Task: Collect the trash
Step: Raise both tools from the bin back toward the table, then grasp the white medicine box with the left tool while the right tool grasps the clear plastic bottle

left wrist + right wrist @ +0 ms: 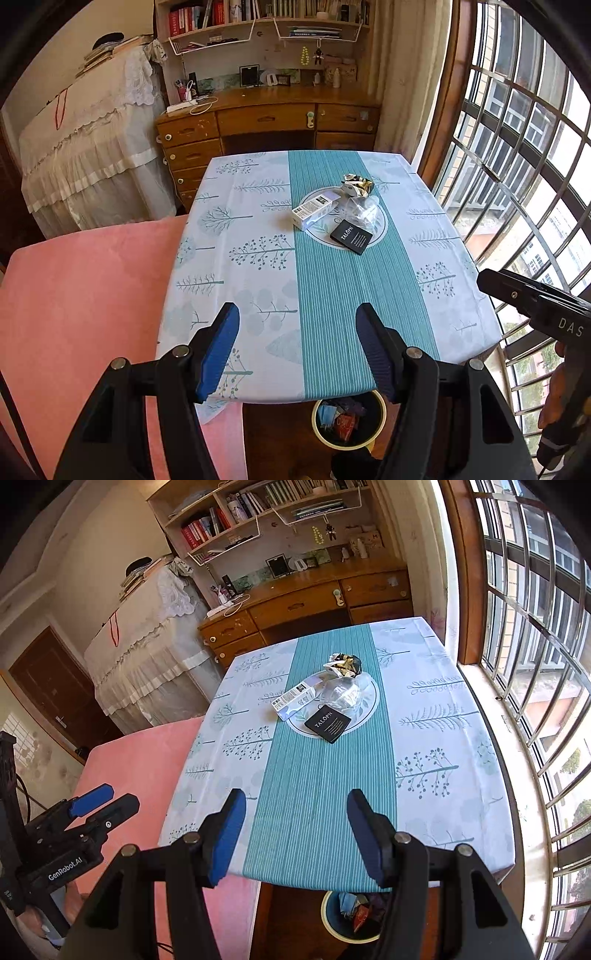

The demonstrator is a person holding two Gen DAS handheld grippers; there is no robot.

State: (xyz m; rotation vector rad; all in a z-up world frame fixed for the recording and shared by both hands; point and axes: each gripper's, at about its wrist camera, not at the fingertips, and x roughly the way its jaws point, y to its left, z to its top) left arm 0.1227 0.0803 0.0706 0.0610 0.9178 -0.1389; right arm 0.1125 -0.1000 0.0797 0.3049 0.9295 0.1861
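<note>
Nearest me, my left gripper (297, 321) and right gripper (295, 808) hang with jaws apart, nothing between them. Below the counter (369, 314) edge sits the bin (349, 421). Farther out, mid-counter — white box (316, 211), black card (353, 236), crumpled plastic (364, 211), wrapper (357, 183) — bunched together.

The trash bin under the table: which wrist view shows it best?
The left wrist view. There the trash bin shows most of its round rim and the wrappers inside, between the left tongs. In the right wrist view the bin sits lower, cut by the table edge and a finger of the right tongs.
</note>
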